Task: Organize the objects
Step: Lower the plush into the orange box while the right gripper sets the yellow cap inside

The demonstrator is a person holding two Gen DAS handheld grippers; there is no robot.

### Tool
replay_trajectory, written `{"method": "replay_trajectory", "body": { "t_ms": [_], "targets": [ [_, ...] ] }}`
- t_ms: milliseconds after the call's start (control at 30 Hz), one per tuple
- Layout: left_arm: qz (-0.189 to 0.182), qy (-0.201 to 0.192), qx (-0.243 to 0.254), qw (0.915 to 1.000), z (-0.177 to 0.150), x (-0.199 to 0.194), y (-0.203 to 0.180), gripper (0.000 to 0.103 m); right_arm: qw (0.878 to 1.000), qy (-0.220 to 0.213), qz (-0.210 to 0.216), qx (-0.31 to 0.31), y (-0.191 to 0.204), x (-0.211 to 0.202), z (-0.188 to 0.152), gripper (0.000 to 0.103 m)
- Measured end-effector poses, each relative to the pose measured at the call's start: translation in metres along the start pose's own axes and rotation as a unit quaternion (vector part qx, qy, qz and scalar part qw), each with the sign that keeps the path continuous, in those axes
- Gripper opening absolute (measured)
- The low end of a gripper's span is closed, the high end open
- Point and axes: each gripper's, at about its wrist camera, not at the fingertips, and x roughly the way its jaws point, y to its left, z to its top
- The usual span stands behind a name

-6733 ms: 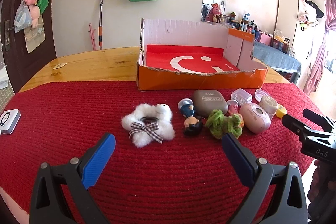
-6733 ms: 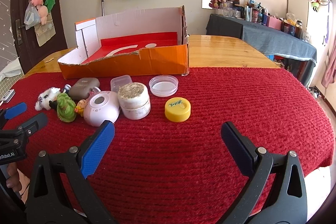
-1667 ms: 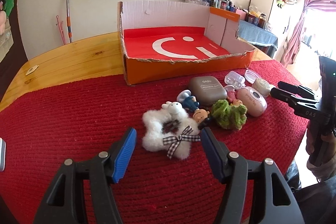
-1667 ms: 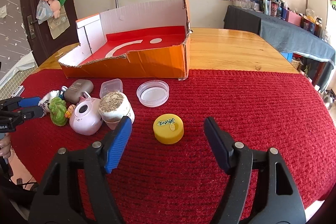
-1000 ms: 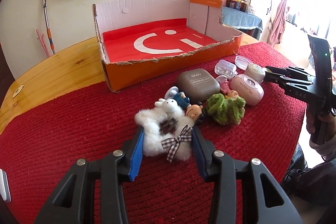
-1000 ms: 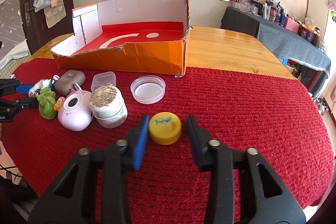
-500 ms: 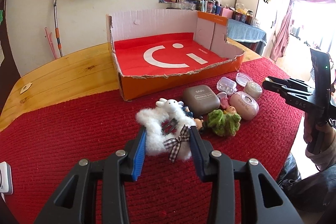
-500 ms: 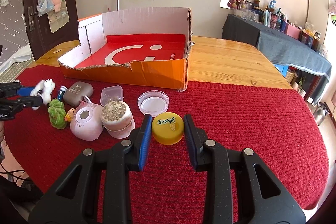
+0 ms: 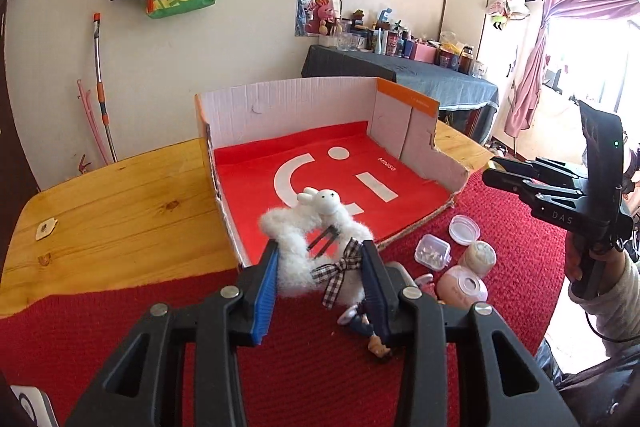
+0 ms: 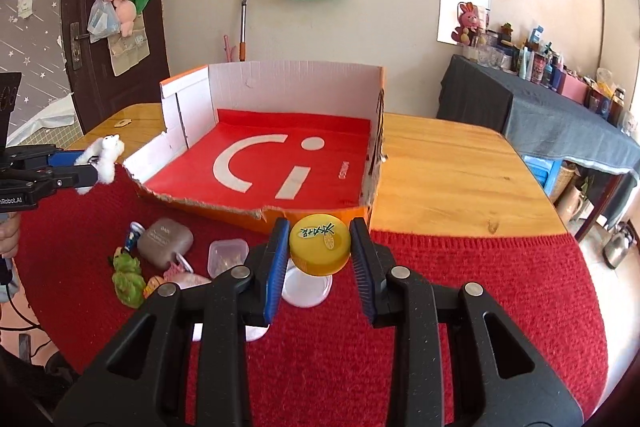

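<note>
**Both claws carry their pick toward the box**

The left claw pinches the fluffy white plush hair clip with a checked bow, lifted over the orange cardboard box's near edge. The right claw squeezes the round yellow plastic lid, raised clear of the red knitted table cover, likely for dropping inside.
</note>
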Motion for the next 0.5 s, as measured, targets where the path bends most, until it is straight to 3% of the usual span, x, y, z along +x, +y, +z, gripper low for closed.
{"method": "replay_trajectory", "body": {
  "t_ms": [167, 500],
  "targets": [
    [-0.021, 0.040, -0.002, 0.9990, 0.025, 0.032, 0.011, 0.041, 0.999, 0.020, 0.018, -0.033, -0.002, 0.030, 0.033, 0.029],
    [-0.042, 0.124, 0.011, 0.9913, 0.038, 0.094, 0.018, 0.041, 0.987, 0.128, 0.059, -0.080, 0.000, 0.096, 0.056, 0.029]
  ]
}}
